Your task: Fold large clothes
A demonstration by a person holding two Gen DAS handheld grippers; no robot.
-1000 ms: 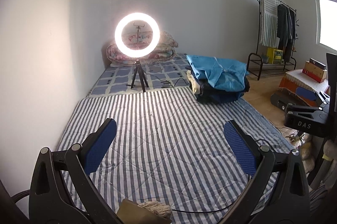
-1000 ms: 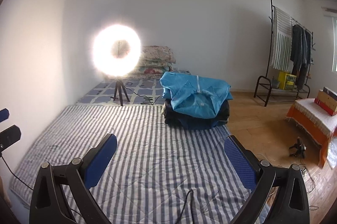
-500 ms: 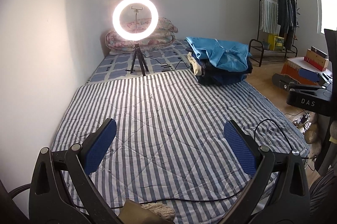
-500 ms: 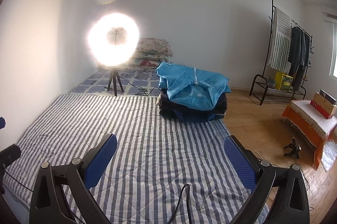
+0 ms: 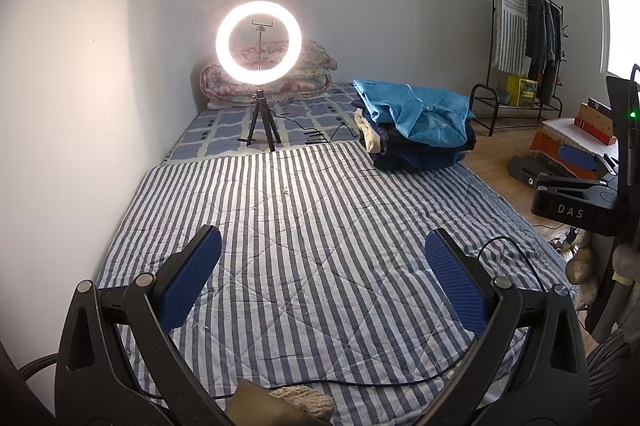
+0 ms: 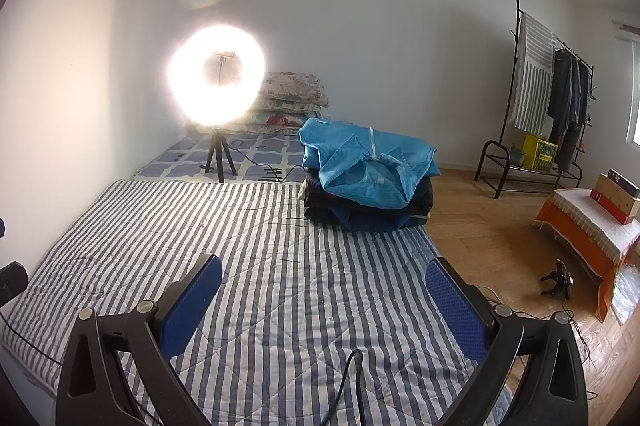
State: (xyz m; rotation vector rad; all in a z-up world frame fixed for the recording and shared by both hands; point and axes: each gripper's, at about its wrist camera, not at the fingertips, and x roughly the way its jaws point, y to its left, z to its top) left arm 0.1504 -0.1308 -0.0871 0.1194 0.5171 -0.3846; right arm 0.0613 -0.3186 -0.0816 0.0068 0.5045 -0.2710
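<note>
Since a second ago both views have shifted a little, so the glowing ring light on its black tripod and the pile of clothes sit slightly differently in frame, while nothing on the bed itself has changed place.

Left hand-held gripper hovers over the near part of the blue-and-white striped quilt, its blue-padded fingers spread wide with nothing between them. Right hand-held gripper is likewise wide open and empty above the same striped quilt, and it also shows at the right edge of the left view.

Folded clothes stack, dark garments topped by a crumpled bright blue garment, rests at the far right corner of the striped quilt, well apart from both grippers. Behind it, floral pillows lie against the far wall on a checked blue sheet. A black clothes rack with hanging garments stands far right on the wooden floor, and a thin black cable trails across the near quilt edge.
</note>
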